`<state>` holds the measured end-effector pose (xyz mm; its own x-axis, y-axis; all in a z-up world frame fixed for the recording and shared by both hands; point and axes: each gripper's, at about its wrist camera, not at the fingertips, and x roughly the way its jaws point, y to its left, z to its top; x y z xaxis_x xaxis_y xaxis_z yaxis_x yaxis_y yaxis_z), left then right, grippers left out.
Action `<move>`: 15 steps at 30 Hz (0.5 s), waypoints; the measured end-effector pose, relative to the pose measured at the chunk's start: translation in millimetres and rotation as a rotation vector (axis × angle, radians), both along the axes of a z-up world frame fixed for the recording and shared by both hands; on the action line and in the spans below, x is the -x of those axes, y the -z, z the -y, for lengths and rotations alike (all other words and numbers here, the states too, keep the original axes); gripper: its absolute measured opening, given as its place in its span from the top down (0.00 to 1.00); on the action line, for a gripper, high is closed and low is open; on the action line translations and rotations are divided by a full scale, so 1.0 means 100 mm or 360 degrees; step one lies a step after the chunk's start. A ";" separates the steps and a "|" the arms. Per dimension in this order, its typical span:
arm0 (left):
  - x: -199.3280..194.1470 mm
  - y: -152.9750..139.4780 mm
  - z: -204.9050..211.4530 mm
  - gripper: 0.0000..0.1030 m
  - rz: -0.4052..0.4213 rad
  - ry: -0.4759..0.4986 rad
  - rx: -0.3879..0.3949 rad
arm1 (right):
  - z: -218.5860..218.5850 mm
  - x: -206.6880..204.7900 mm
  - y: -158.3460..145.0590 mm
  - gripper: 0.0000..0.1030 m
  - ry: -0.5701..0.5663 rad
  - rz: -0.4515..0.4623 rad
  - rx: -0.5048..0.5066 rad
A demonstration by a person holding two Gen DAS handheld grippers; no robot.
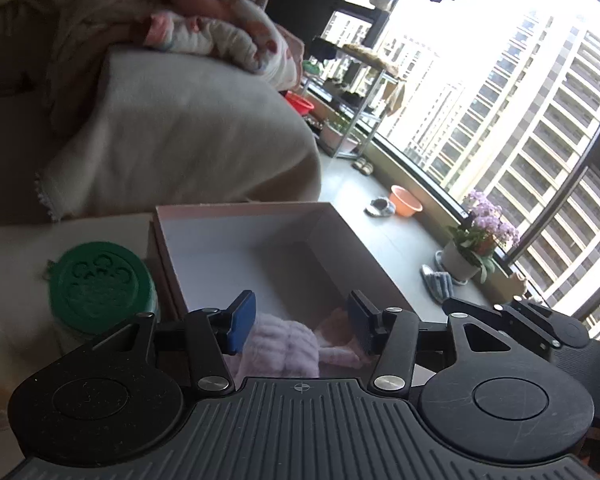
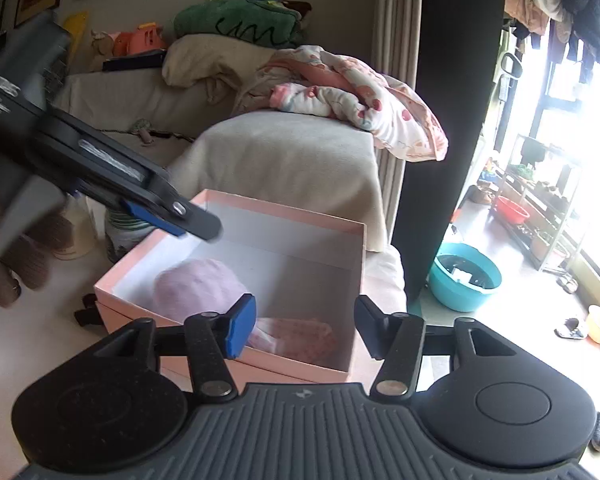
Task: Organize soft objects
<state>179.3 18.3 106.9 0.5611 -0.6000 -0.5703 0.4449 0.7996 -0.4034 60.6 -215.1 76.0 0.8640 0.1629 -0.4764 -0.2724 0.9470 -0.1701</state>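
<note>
Both the left gripper (image 1: 301,322) and right gripper (image 2: 305,326) gape apart over the pink box (image 2: 292,216) (lilac hat (image 2: 196,288) inside).

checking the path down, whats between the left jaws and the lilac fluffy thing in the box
Nothing. In the left wrist view the open left gripper hangs over the pink box, with only bare air down to the lilac plush lying inside beside a pink cloth.

Lilac plush (image 1: 280,344): lower part hidden behind gripper body. Pink cloth (image 1: 339,344): partly behind right finger. Green-lidded jar (image 1: 100,284): blurred, base hidden. Left gripper (image 2: 172,216): blurred, cut by frame edge.
</note>
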 end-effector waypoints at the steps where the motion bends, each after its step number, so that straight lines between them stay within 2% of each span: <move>1: 0.08 -0.09 -0.11 0.46 0.0035 -0.0019 0.0018 | -0.02 -0.01 -0.01 0.43 0.0007 0.0003 -0.0018; 4: 0.36 -0.42 -0.59 0.46 0.0179 -0.0131 0.0079 | -0.13 -0.09 -0.04 0.43 0.0011 -0.0025 -0.0099; 8: 0.69 -0.70 -1.47 0.46 0.0351 -0.0503 -0.0018 | -0.36 -0.16 -0.25 0.43 -0.0015 -0.0057 -0.0206; 12: 1.00 -0.66 -2.40 0.46 0.0334 -0.0851 -0.0080 | -0.74 -0.30 -0.60 0.43 -0.0055 -0.0082 -0.0345; 15: 1.28 -0.55 -2.80 0.46 0.0317 -0.0986 -0.0137 | -1.13 -0.44 -0.84 0.42 -0.0132 -0.0139 -0.0438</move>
